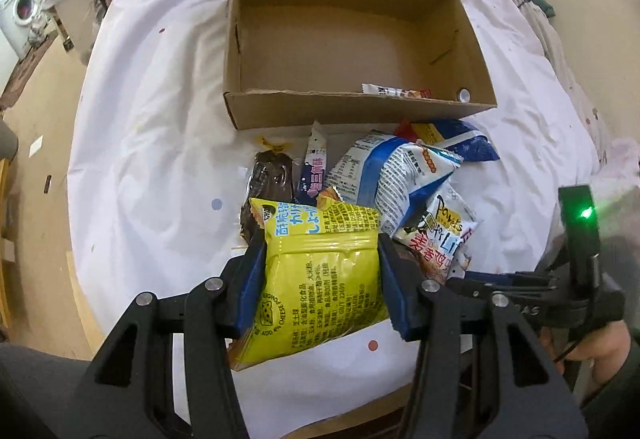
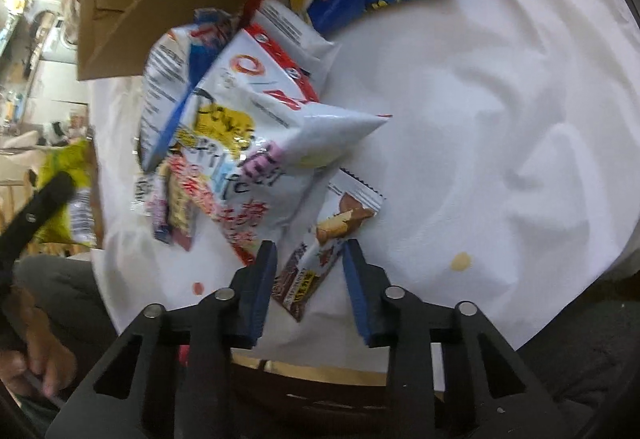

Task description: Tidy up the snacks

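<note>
Yellow crinkled cheese-snack bag sits clamped between left tongs; right tongs stand parted astride a white wafer-bar wrapper on the white-clothed tabletop.

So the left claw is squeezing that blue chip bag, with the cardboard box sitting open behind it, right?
Not quite. The left wrist view shows the left claw squeezing the yellow cheese snack bag, not a blue one. The blue-and-white bag lies loose in the pile. The cardboard box does sit open behind it.
</note>
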### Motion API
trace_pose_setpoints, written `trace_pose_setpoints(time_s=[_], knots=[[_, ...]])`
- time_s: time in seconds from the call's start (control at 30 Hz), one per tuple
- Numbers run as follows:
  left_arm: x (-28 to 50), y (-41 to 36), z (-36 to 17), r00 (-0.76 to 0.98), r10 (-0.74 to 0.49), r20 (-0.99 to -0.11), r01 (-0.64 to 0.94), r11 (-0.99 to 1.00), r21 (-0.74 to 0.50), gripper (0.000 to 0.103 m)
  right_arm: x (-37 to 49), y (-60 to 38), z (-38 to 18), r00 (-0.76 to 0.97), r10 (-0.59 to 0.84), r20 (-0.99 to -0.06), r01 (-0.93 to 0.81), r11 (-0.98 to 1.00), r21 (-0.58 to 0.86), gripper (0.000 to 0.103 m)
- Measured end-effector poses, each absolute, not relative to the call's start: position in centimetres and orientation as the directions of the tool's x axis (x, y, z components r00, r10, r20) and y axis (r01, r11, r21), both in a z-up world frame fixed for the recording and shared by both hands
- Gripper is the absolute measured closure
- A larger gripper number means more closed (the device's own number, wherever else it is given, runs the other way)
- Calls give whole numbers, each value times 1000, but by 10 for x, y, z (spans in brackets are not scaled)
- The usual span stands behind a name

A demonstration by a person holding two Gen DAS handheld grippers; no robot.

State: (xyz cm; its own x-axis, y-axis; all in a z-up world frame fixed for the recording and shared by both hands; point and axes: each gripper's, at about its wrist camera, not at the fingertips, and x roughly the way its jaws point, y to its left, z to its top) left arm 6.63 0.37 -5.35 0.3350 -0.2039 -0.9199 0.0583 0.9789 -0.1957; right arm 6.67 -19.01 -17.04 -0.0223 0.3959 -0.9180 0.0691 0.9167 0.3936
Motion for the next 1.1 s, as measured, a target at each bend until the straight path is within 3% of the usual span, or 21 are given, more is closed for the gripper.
trace_pose_setpoints(time_s=[0.33,0.67,0.83,1.1], knots=[[66,13,-51,353,-213,-911,20,975,-221,55,63,-192,-166,17,359,-933,74,930,359,89],[66,16,-49,372,-216,-903,10,973,-229,55,63,-218,-95,148,453,-879,49,885,464,93],[70,20,-44,391,-208,-897,-17,972,-233,55,72,-231,-59,258,539,-802,3,829,559,93],[92,19,-13,476,-176,-862,-4,979,-202,55,109,-233,-38,356,581,-732,-62,796,602,93]])
